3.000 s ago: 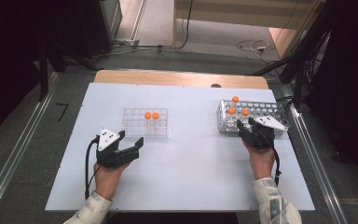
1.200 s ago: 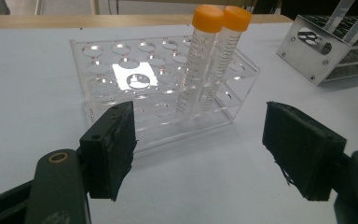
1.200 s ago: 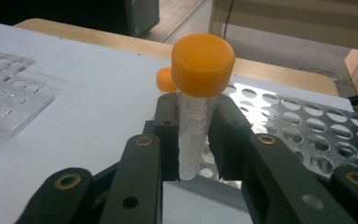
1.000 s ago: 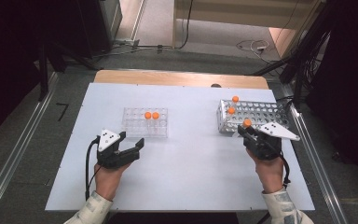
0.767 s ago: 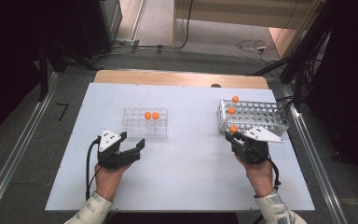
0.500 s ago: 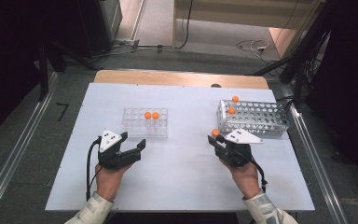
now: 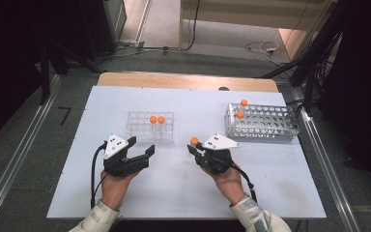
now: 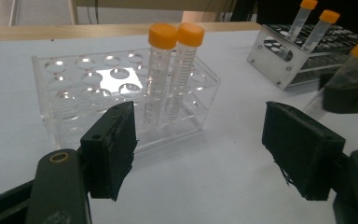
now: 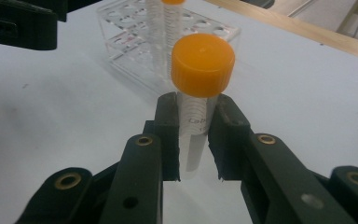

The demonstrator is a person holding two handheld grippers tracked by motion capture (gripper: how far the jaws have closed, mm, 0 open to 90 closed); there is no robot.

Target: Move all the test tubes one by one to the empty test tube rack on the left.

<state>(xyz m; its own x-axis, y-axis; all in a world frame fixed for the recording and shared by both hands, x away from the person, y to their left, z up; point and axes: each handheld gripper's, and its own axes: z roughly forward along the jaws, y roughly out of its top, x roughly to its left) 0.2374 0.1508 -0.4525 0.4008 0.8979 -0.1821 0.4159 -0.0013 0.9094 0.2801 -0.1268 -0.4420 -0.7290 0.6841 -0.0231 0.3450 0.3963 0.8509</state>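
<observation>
While the left tool [image 7: 140, 153] rested on the worktop [image 7: 183, 188] with jaws apart, the right tool [image 9: 193, 140] clamped a tube [image 9: 199, 88].

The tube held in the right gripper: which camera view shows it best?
The right gripper view. There the tube stands large between the right gripper jaws, its orange cap and printed scale plain. The high view gives a small orange cap; the left gripper view shows it slanted at the right edge.

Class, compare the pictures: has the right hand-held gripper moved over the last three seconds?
Yes. The right hand-held gripper, shut on an orange-capped tube, has left the metal rack and moved left toward the clear rack.
</observation>
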